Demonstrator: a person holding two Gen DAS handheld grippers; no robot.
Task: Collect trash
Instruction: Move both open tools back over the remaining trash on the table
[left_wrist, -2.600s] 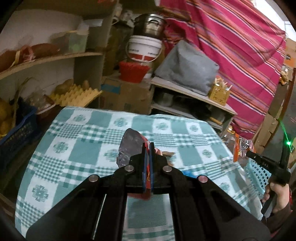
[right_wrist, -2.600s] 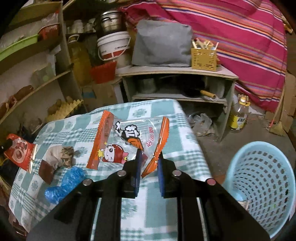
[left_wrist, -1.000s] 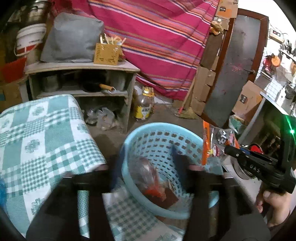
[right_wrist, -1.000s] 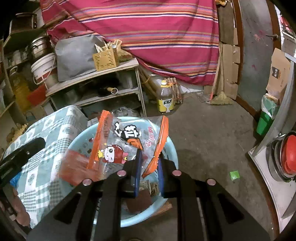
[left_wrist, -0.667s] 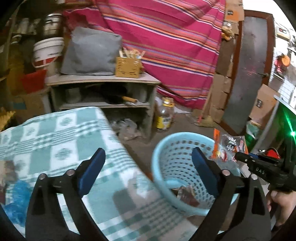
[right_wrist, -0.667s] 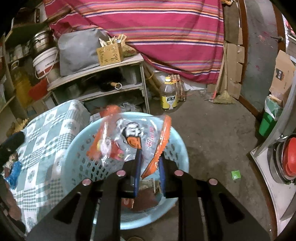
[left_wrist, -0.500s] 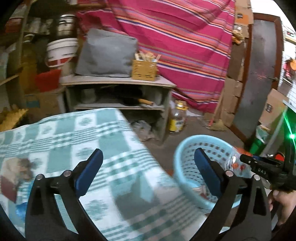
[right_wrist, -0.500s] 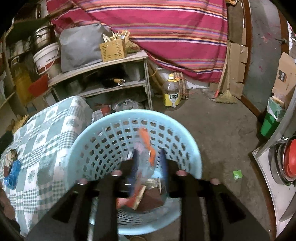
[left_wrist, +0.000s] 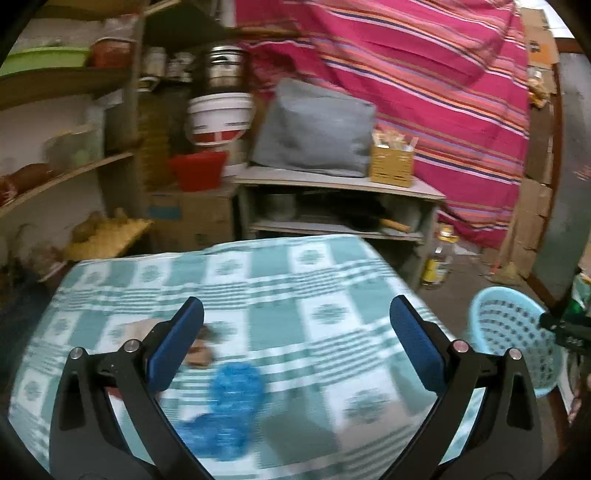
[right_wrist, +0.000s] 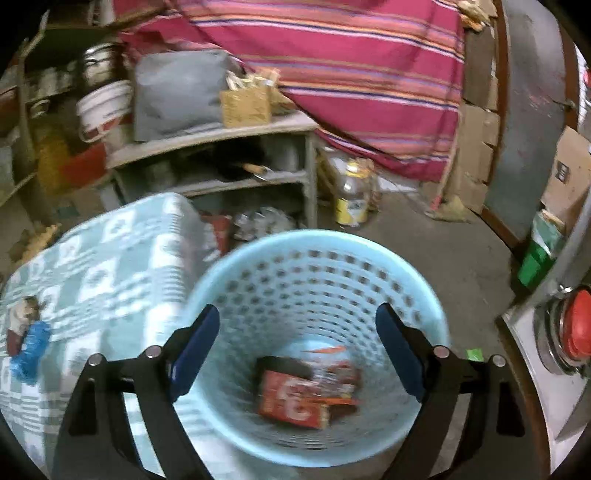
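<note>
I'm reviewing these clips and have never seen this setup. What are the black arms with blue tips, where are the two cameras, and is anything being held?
No robot here: a person holds a pair of tongs in each hand, with a fisheye camera on each looking along its fingers. The left view shows the left tongs open and empty over a table with a green checked tablecloth; a crumpled blue plastic piece and a brownish scrap, blurred, lie on it. The right view shows the right tongs, also open and empty, above a light blue perforated basket on the floor beside the table. Red snack wrappers lie at the basket's bottom.
</note>
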